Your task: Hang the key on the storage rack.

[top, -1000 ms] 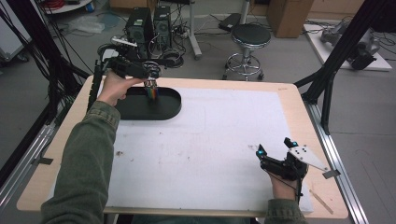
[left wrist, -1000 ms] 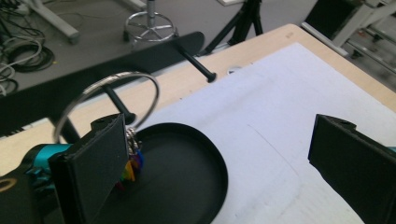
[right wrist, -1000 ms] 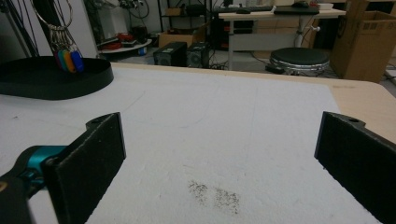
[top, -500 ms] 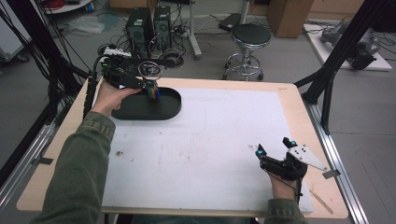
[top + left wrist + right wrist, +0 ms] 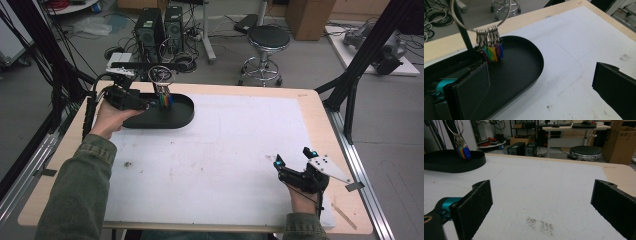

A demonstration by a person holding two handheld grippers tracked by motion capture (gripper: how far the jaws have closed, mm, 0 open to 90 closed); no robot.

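A metal key ring with several coloured tags (image 5: 165,100) hangs upright over a black oval tray (image 5: 185,117) at the table's far left, beside a thin black post (image 5: 465,37) that rises from the tray. What holds the ring's top is cut off from view. My left gripper (image 5: 150,104) sits at the tray's left end, just left of the tags (image 5: 491,51), open with nothing between its jaws (image 5: 536,72). My right gripper (image 5: 292,156) rests open near the front right of the white mat, jaws wide apart over bare mat (image 5: 542,186). From there the tags (image 5: 463,152) and tray (image 5: 449,165) lie far off to the left.
A white mat (image 5: 225,150) covers most of the wooden table (image 5: 310,100). A smudge (image 5: 540,223) marks the mat before the right gripper. A stool (image 5: 268,37) and computer towers (image 5: 160,25) stand on the floor beyond the far edge. Black frame legs (image 5: 350,85) flank the table.
My left gripper has drawn back to the left off the key ring, which now hangs in plain sight over the tray. The right gripper has stayed put.
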